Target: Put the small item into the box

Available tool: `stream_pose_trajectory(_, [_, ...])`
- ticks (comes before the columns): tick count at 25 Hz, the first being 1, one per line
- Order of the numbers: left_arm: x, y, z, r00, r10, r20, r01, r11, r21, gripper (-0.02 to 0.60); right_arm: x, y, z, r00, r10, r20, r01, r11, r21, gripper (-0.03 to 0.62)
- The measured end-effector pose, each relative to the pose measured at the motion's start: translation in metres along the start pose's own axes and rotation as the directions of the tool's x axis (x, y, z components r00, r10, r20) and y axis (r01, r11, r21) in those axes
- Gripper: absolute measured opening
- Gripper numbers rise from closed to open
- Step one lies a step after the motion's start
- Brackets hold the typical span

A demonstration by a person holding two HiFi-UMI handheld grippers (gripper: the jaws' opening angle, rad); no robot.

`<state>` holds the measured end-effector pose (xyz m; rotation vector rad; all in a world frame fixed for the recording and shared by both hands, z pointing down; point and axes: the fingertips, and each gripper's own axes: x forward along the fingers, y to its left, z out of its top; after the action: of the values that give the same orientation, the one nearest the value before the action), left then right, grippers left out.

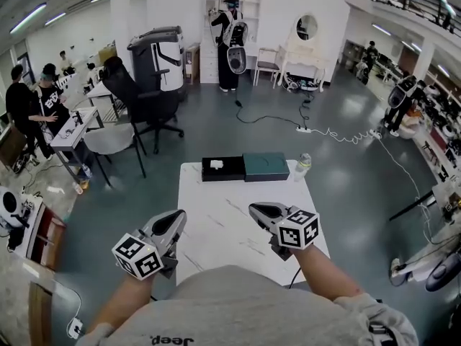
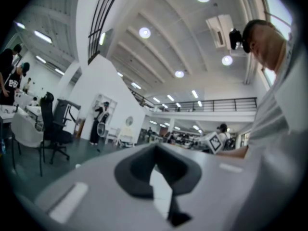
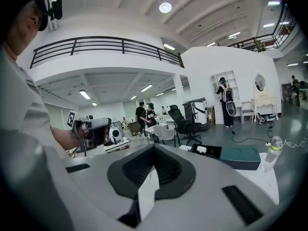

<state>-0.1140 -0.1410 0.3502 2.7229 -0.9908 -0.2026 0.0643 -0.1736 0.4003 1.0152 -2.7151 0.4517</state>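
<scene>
The small white item [image 1: 216,164] lies inside the open black box [image 1: 234,173], in its left part, so I judge the main step of the task as done. A dark green lid [image 1: 266,166], as it seems to be, lies just at the right side of the box. A plastic bottle [image 1: 302,166] stands beyond the lid, farther from the box. The task says nothing about closing the box; if that is wanted, it is the only thing left.

Both grippers are well apart from the box, at the opposite edge of the white surface [image 1: 230,229], close to the person's body. The left gripper [image 1: 175,218] has its fingers pressed together, with nothing between them. The right gripper [image 1: 259,209] also has its fingers pressed together and holds nothing. Neither one touches the box, the lid or the item.
</scene>
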Motion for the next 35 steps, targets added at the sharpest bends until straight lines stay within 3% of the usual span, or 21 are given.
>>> stream_pose_trajectory(8, [-0.016, 0.022, 0.006, 0.999, 0.022, 0.035, -0.022, 1.0, -0.02, 0.006, 0.015, 0.009, 0.004, 1.0, 0.013, 0.017, -0.014, 0.999, 0.052, 0.009])
stream_pose_trajectory(35, [-0.012, 0.027, -0.004, 0.997, 0.073, 0.03, -0.071, 0.997, -0.039, 0.005, 0.032, -0.003, -0.014, 0.995, 0.06, -0.074, -0.06, 0.998, -0.001, 0.008])
